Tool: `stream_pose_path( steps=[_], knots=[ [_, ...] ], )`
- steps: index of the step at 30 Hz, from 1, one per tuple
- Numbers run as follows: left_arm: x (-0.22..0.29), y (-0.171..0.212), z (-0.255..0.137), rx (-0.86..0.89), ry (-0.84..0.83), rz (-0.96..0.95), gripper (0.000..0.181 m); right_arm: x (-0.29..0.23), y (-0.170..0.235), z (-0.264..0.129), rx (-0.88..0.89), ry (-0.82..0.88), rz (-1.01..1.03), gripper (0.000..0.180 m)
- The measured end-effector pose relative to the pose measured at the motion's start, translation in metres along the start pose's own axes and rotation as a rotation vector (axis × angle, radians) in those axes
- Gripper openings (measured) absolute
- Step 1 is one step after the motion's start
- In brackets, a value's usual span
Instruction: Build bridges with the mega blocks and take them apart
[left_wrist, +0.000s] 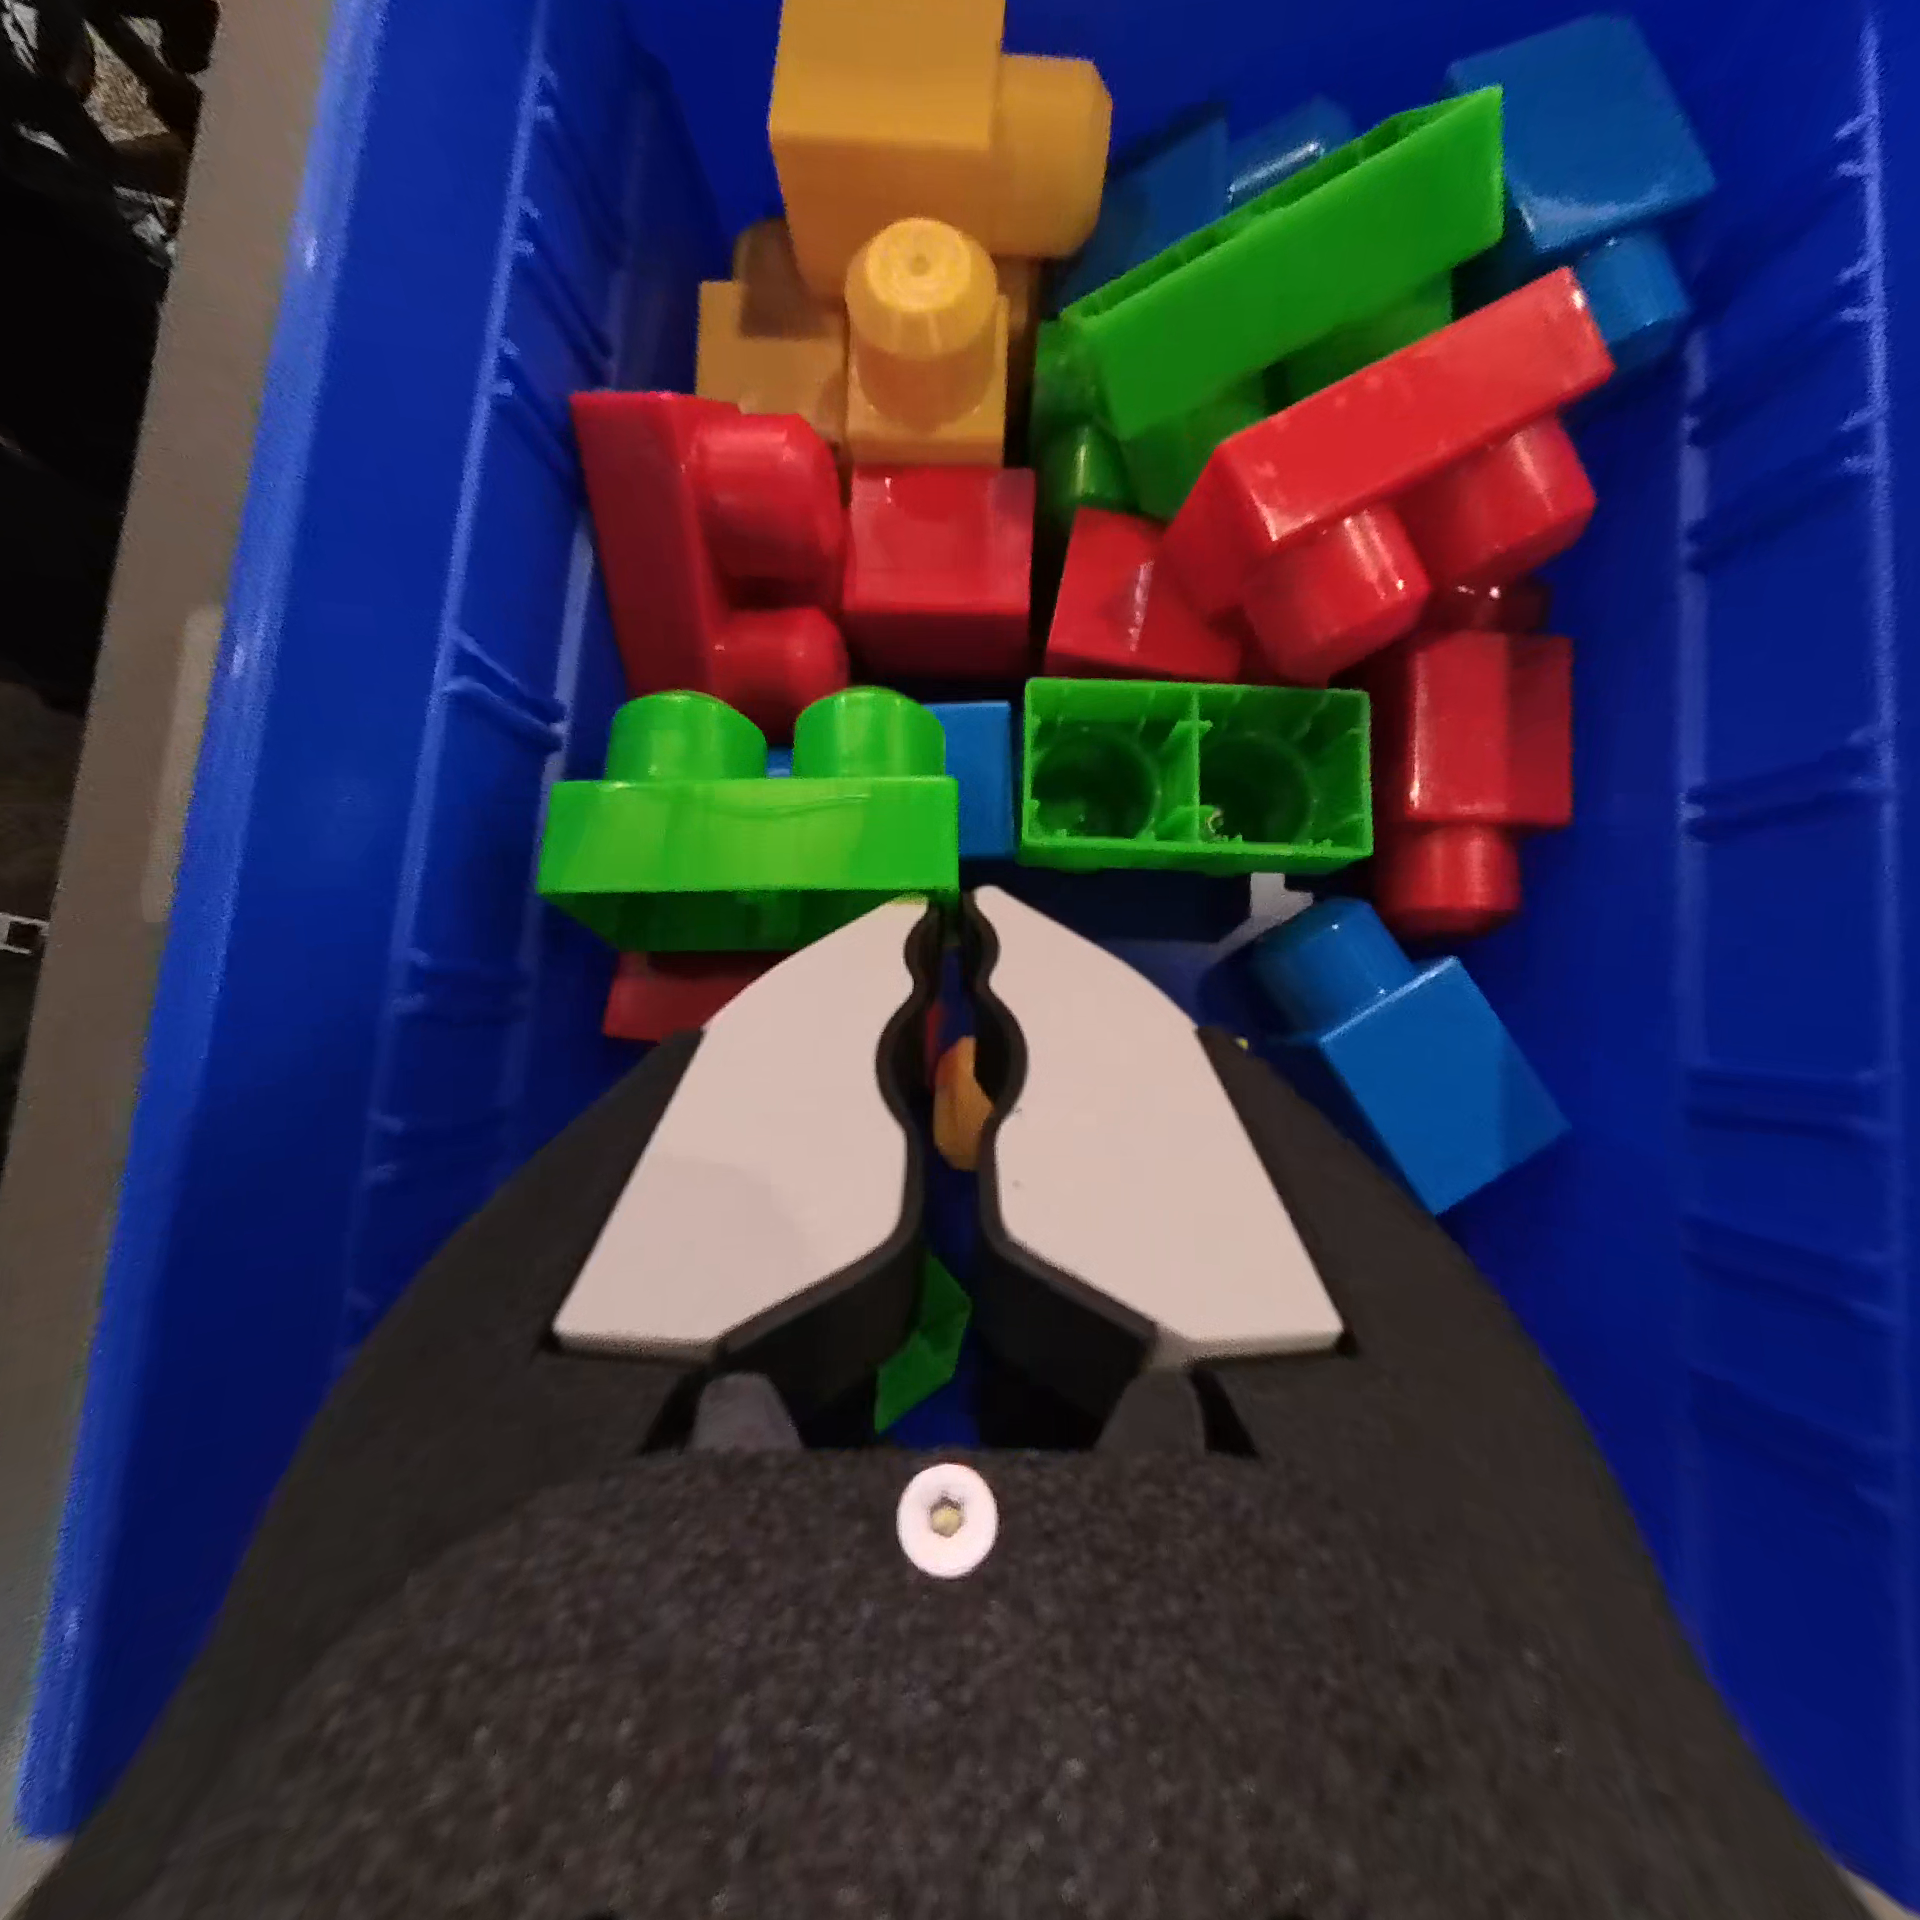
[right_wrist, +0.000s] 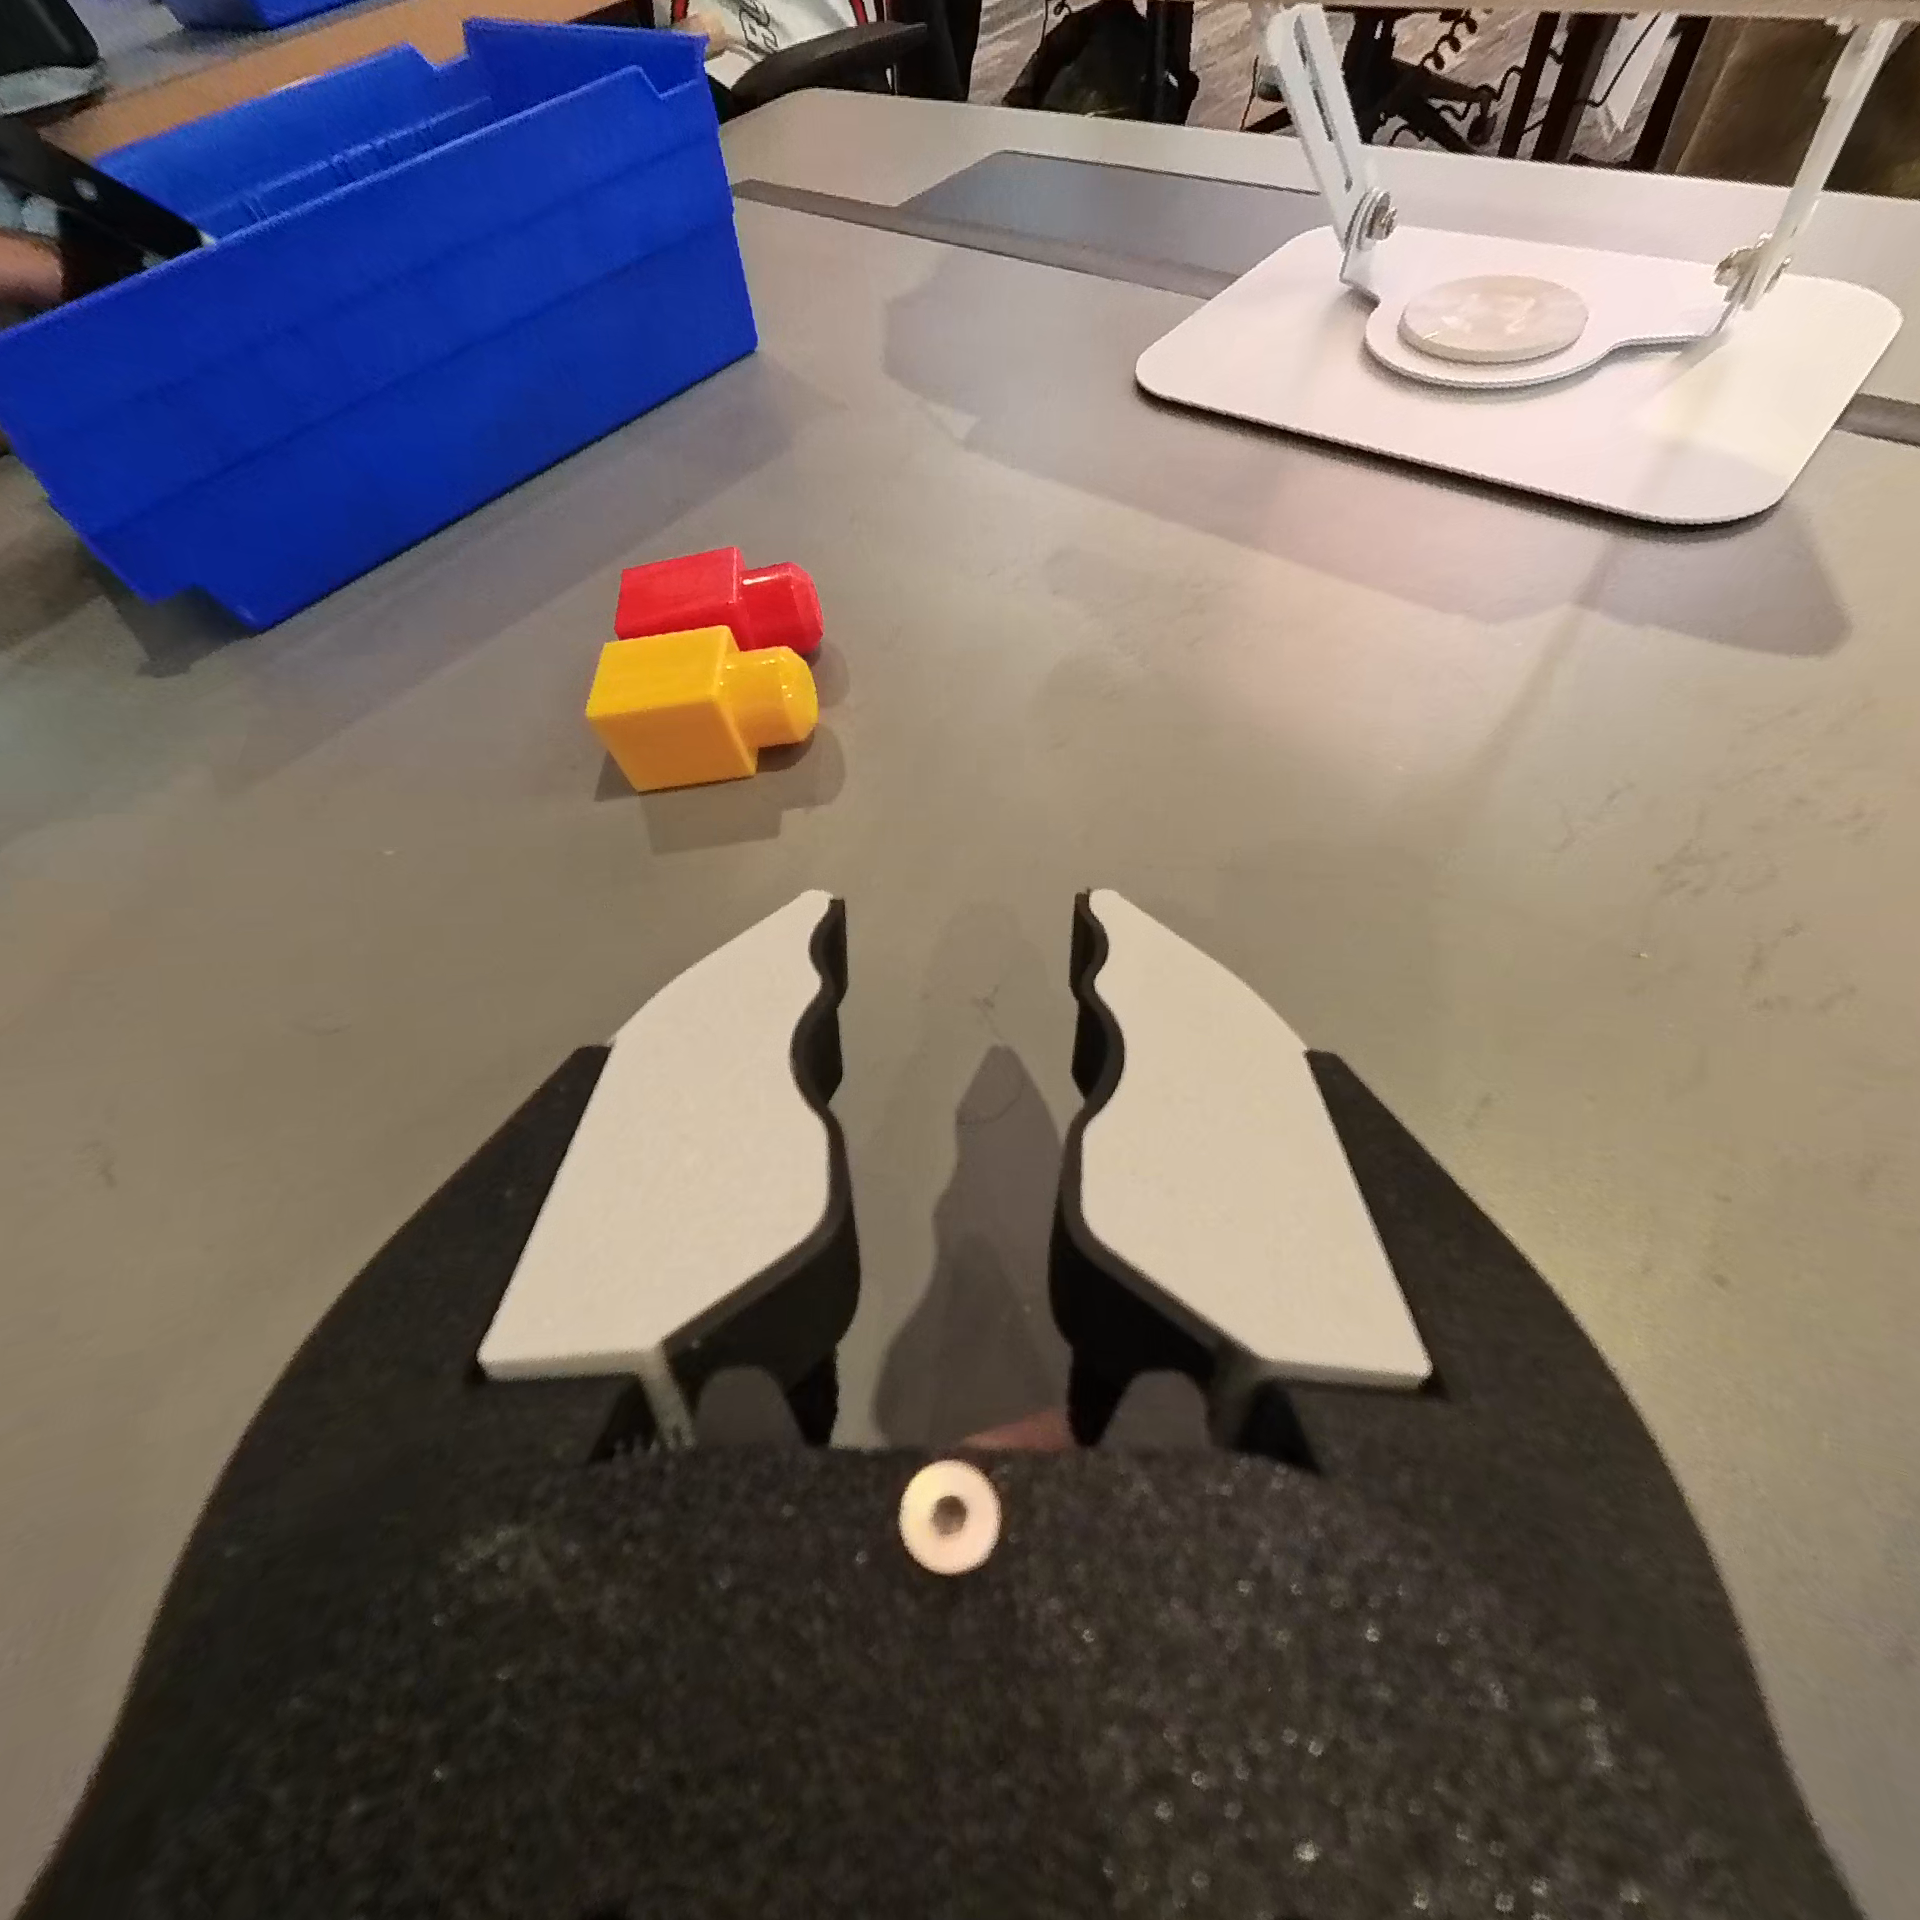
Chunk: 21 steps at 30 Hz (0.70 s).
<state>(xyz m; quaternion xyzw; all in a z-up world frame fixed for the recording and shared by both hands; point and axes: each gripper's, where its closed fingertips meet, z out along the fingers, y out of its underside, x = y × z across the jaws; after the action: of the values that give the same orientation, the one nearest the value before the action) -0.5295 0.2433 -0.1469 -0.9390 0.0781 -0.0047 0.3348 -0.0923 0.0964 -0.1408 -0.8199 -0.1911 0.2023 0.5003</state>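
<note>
In the left wrist view my left gripper (left_wrist: 951, 909) is down inside a blue bin (left_wrist: 416, 935) full of mega blocks. Its fingers are closed together at the right end wall of a green two-stud block (left_wrist: 748, 821), and the thin wall runs in between the tips. In the right wrist view my right gripper (right_wrist: 956, 914) is open and empty above the grey table (right_wrist: 1247, 831). A red one-stud block (right_wrist: 712, 597) and a yellow one-stud block (right_wrist: 696, 707) lie on their sides on the table, ahead and to the left of it.
The bin also holds red (left_wrist: 1392, 488), yellow (left_wrist: 914, 156), blue (left_wrist: 1403, 1049) and other green (left_wrist: 1195, 779) blocks. The bin shows at the table's left (right_wrist: 416, 343). A white stand base (right_wrist: 1507, 395) sits at the back right.
</note>
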Motion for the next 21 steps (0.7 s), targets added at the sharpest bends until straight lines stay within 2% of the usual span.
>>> stream_pose_path(
  steps=[6,13,16,21],
  knots=[
    [0.036,-0.017,-0.049,0.161,0.073,0.179,0.003,0.0,0.0,0.0,-0.003,-0.002,0.004,0.041],
    [0.16,-0.059,-0.118,0.326,0.376,0.456,0.003,0.001,0.0,0.0,0.001,-0.006,0.019,0.041],
    [0.225,-0.07,-0.12,0.339,0.485,0.589,0.003,0.001,0.0,0.0,0.003,-0.005,0.017,0.041],
    [0.333,-0.06,-0.081,0.234,0.759,0.712,0.003,0.002,0.0,0.0,0.002,-0.004,0.018,0.041]
  ],
)
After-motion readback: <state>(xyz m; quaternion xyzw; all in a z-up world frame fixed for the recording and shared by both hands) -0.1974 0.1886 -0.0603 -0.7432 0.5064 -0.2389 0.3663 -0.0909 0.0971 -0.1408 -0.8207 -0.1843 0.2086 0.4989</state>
